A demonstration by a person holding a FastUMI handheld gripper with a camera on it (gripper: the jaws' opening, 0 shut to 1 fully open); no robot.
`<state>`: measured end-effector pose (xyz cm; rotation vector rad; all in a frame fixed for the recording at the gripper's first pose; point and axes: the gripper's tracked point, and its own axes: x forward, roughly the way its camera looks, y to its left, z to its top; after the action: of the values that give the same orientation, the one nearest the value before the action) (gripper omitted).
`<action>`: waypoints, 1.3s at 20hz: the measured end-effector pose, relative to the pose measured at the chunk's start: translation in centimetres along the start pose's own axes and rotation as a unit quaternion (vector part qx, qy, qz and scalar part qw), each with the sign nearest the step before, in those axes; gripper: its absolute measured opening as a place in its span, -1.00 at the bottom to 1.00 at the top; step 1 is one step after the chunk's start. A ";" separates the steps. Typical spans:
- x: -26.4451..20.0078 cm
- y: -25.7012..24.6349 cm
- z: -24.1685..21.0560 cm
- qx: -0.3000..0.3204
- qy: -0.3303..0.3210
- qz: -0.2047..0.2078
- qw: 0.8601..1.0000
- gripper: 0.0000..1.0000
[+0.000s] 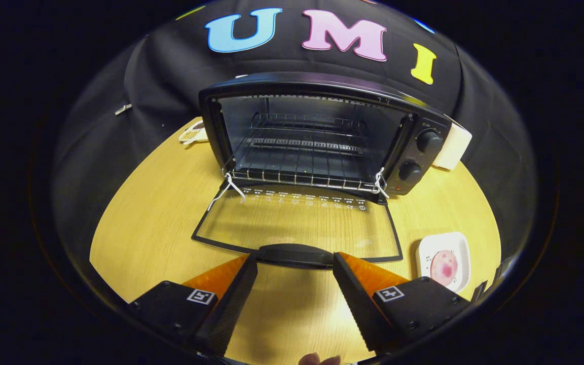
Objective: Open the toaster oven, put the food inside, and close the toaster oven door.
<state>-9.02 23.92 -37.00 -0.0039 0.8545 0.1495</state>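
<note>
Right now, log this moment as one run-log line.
oven door: open flat on table | rack: bare | food: on plate, beside door | tongs: open, tips at door handle, holding nothing

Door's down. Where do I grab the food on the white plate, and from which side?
Judging from this view, take the round pink food across its sides, coming from above. It lies flat in the shallow plate, whose raised rim blocks a level approach. The gripper is open at the door handle, so swing right first.

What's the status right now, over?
Gripper open, fingers either side of the door handle. Toaster oven door down flat. Food on its plate, beside the door. Rack path clear.
</note>
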 end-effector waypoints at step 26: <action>-7.5 -25.0 2.0 -0.020 0.027 0.035 0.999 0.99</action>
<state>-9.01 -1.65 -31.43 -0.0150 0.9061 0.2338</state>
